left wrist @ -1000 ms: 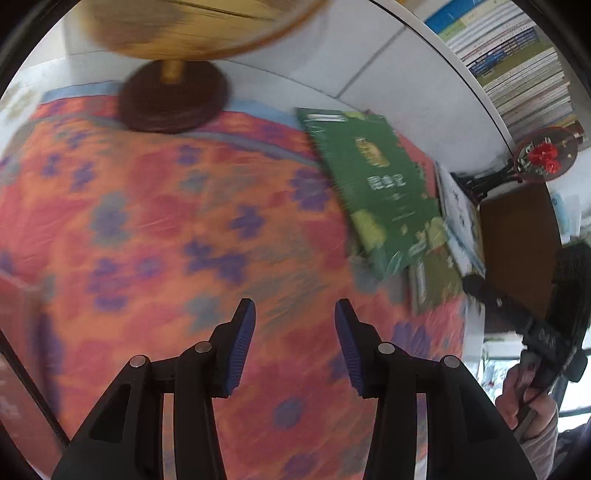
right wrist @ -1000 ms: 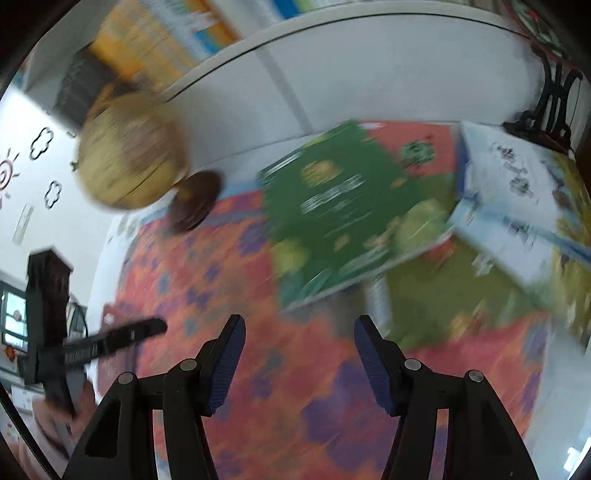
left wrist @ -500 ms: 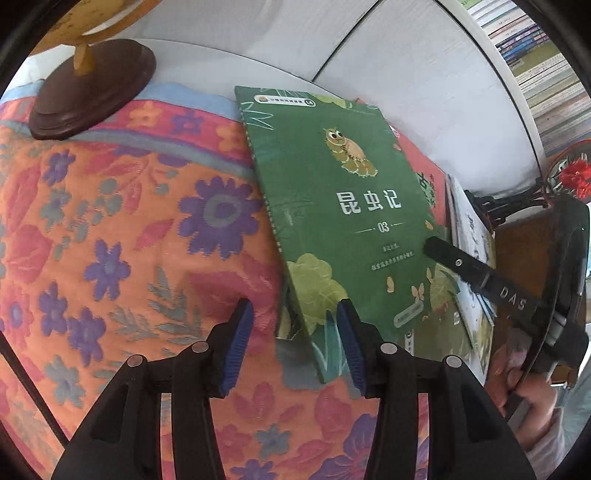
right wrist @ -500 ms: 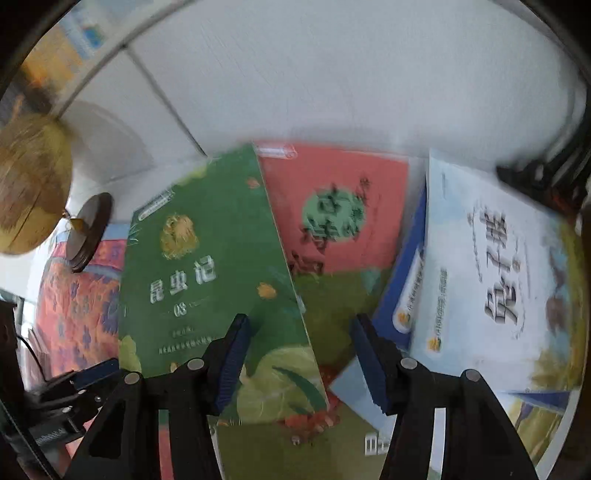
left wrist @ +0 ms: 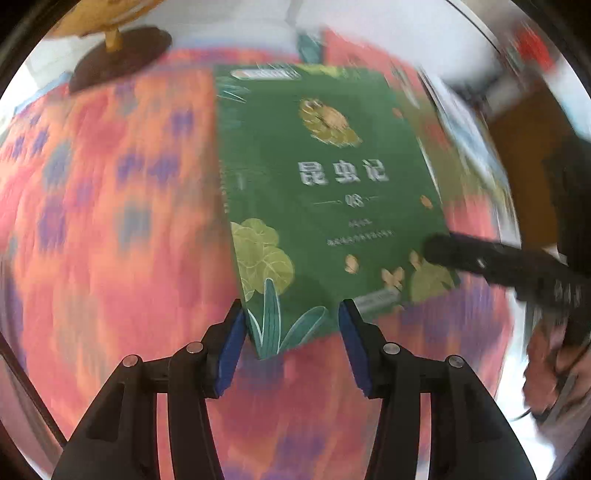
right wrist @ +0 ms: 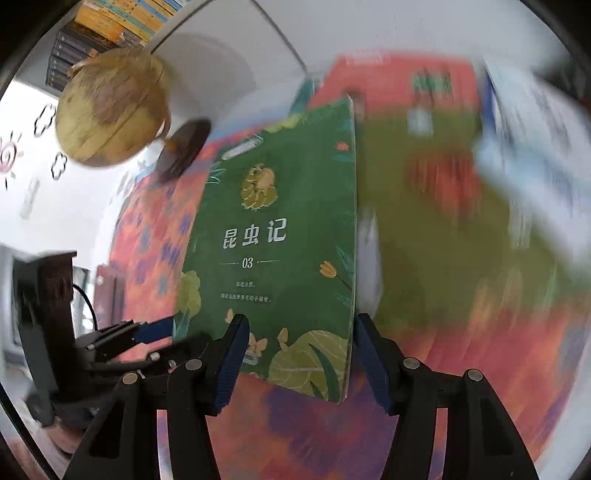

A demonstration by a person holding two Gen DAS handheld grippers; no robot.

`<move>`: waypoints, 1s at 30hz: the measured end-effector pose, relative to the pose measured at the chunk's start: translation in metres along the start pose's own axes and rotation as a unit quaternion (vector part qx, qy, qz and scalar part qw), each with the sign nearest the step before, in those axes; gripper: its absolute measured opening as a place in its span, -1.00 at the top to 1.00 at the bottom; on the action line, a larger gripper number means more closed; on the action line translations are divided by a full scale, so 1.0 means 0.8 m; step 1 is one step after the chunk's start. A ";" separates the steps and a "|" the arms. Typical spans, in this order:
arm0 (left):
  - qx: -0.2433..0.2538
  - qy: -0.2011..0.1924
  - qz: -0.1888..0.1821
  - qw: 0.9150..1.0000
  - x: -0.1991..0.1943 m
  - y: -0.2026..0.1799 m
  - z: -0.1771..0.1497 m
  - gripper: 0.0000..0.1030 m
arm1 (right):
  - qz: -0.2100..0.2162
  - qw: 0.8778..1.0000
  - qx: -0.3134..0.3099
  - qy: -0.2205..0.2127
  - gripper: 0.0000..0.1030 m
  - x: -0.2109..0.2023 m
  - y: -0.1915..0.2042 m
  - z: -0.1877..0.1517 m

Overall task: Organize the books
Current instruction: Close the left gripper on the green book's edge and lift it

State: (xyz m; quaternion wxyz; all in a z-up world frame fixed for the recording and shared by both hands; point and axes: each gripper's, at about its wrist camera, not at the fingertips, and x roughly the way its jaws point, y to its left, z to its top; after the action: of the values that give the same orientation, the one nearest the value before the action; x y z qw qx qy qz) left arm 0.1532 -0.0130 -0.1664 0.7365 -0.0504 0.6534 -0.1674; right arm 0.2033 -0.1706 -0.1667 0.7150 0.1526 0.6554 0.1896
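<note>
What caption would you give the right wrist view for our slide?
Open right gripper at the near edge of the green book, left gripper at its corner, globe behind.

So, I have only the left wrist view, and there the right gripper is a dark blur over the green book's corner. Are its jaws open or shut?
Observer: Open. In the right wrist view the right gripper has its pads wide apart, with the near edge of the green book between them.
Operator: And the globe? I see only its base.
Observer: The globe shows whole there, at the far left, apart from the book.
Operator: What is above it?
Observer: A row of shelved books, at the top left of that view.
</note>
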 end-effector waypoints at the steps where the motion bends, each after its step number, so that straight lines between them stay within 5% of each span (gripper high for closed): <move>1: 0.016 0.017 0.007 1.000 -0.003 -0.001 -0.035 0.10 | -0.001 1.000 0.006 0.014 -0.13 0.007 0.007 -0.031; 4: 0.018 0.055 -0.014 0.998 -0.014 0.014 -0.107 0.09 | 0.026 0.999 -0.011 0.029 -0.13 0.008 0.032 -0.133; 7: -0.021 0.066 -0.041 0.997 -0.023 0.050 -0.134 0.05 | 0.066 0.996 0.013 0.058 -0.13 0.007 0.025 -0.180; 12: -0.083 0.095 -0.125 0.984 -0.014 0.085 -0.106 -0.25 | 0.112 0.991 0.062 0.049 -0.12 0.006 -0.010 -0.152; 19: -0.097 0.079 -0.181 0.975 -0.009 0.106 -0.080 -0.18 | 0.255 0.959 0.119 0.036 -0.20 0.021 -0.057 -0.124; 26: -0.052 0.068 -0.154 0.984 -0.016 0.095 -0.083 -0.13 | 0.268 0.957 0.102 0.031 -0.12 0.028 -0.044 -0.131; 30: -0.102 0.060 -0.157 0.981 -0.013 0.124 -0.089 0.59 | 0.246 0.963 0.112 0.018 0.13 0.028 -0.041 -0.136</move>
State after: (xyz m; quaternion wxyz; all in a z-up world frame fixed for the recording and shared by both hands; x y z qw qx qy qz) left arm 0.1009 0.0940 -0.1956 0.6513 -0.2169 0.6942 -0.2163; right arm 0.0988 -0.1920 -0.2120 0.6129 0.3846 0.6274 0.2878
